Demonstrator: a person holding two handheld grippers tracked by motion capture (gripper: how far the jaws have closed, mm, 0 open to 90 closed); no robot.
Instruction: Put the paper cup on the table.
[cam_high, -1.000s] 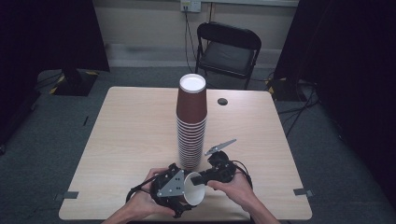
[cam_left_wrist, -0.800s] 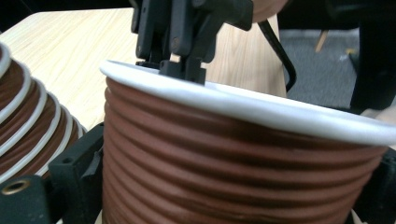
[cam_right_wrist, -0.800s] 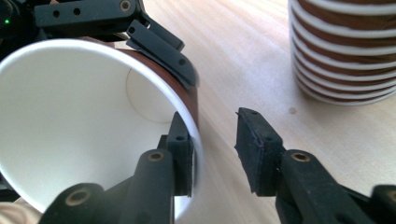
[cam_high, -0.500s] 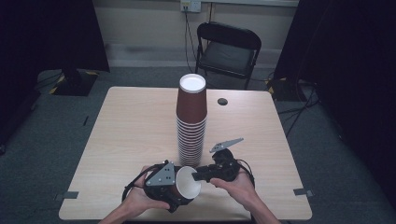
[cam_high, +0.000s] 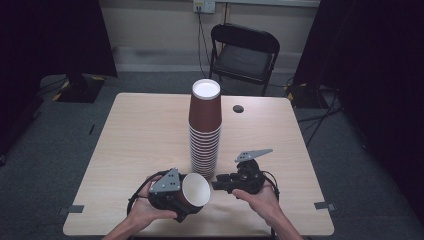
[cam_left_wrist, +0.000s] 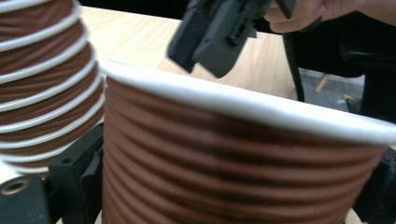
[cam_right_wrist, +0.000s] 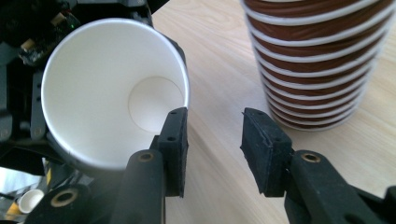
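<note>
A tall stack of brown paper cups (cam_high: 205, 135) stands mouth-down in the middle of the wooden table (cam_high: 130, 130); its ribs show in the left gripper view (cam_left_wrist: 42, 70) and the right gripper view (cam_right_wrist: 317, 60). A single brown cup (cam_high: 196, 191) lies on its side near the front edge, its white inside facing right, with my left gripper (cam_high: 175, 197) shut on it (cam_left_wrist: 233, 163). My right gripper (cam_high: 220, 183) is just right of the cup's mouth (cam_right_wrist: 112, 93). Its jaws (cam_right_wrist: 215, 140) have just been opening, with bare table between them and the left pad beside the rim.
A small black round disc (cam_high: 238, 108) lies on the table's far side. A black folding chair (cam_high: 245, 55) stands beyond the table. Grey tape marks (cam_high: 323, 205) sit on the front corners. Dark curtains flank the room.
My left gripper has carried the single cup to the left, away from the right gripper. The right gripper has stayed put while its jaws spread.
</note>
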